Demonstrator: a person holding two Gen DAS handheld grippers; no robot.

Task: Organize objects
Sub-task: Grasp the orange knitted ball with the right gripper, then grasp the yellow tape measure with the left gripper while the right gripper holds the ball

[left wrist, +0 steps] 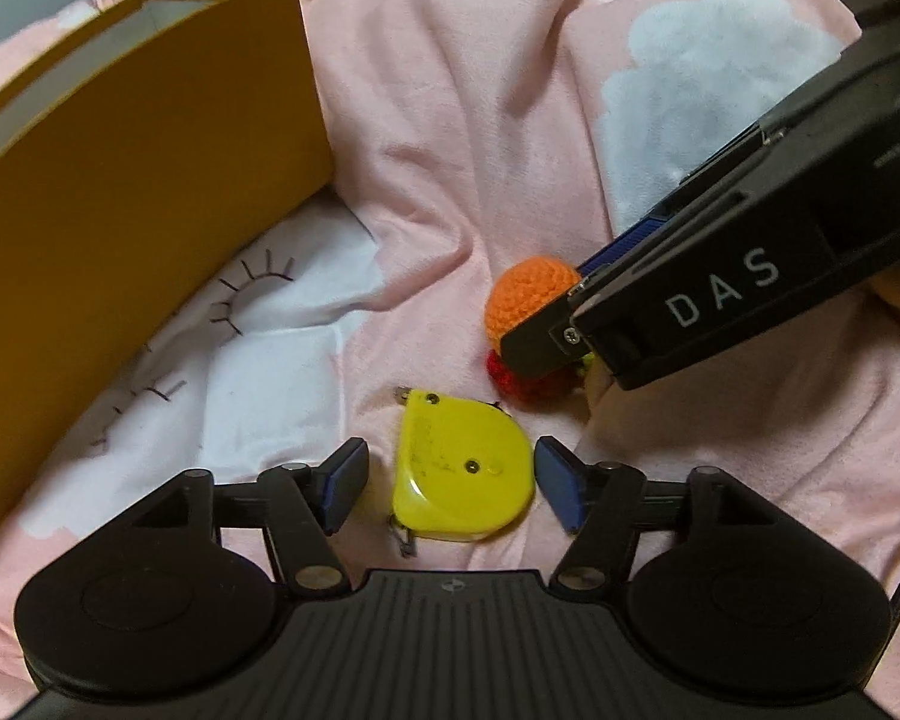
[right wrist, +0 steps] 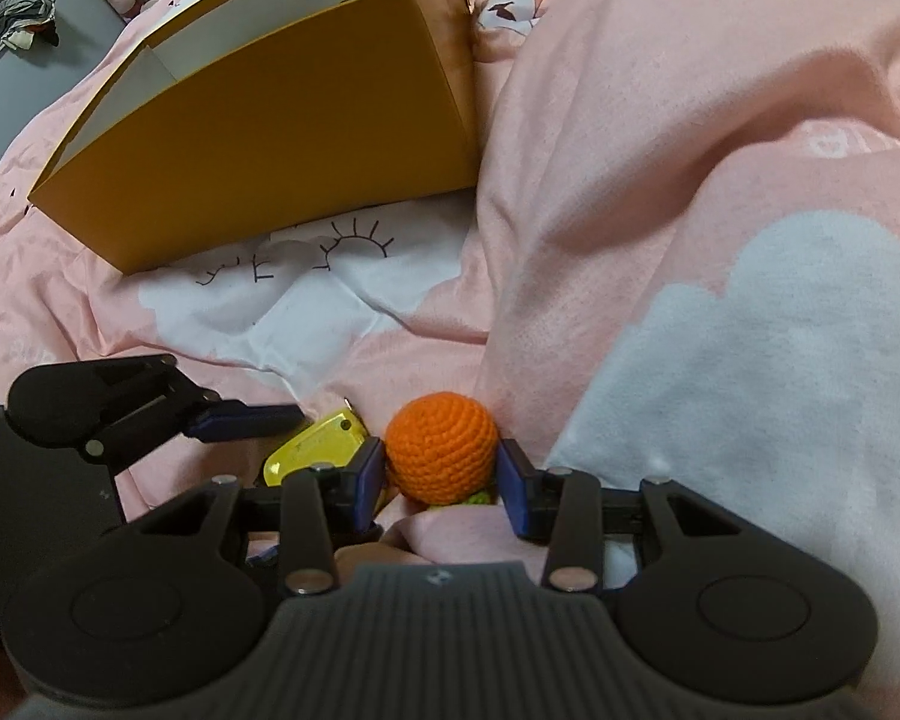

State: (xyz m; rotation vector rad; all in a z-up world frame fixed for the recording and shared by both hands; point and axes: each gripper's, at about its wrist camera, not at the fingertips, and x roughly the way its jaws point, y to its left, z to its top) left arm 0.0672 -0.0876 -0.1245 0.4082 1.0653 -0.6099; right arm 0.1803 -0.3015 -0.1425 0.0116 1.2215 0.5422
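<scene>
Pink bedding (right wrist: 660,138), soft and rumpled, carries everything, so nothing sits on a firm base. At the far left stands the open mustard cardboard box (right wrist: 270,138), empty as far as I can see and the likely home for the loose things. Nearer me lies the yellow tape measure (left wrist: 462,468), flat on its side between the pads of my left gripper (left wrist: 450,486), whose jaws stand wide and clear of it on both sides. I judge it hard, smooth and fairly dense; its flat edges across the narrow width are where I would clamp, since the rounded corner could slip. Just right of it is the crocheted toy (right wrist: 441,447), an orange ball over red and green yarn. My right gripper (right wrist: 441,474) has its pads against the ball's two sides, apparently gripping it. It should be light, squashy and grippy, forgiving anywhere around its middle.
</scene>
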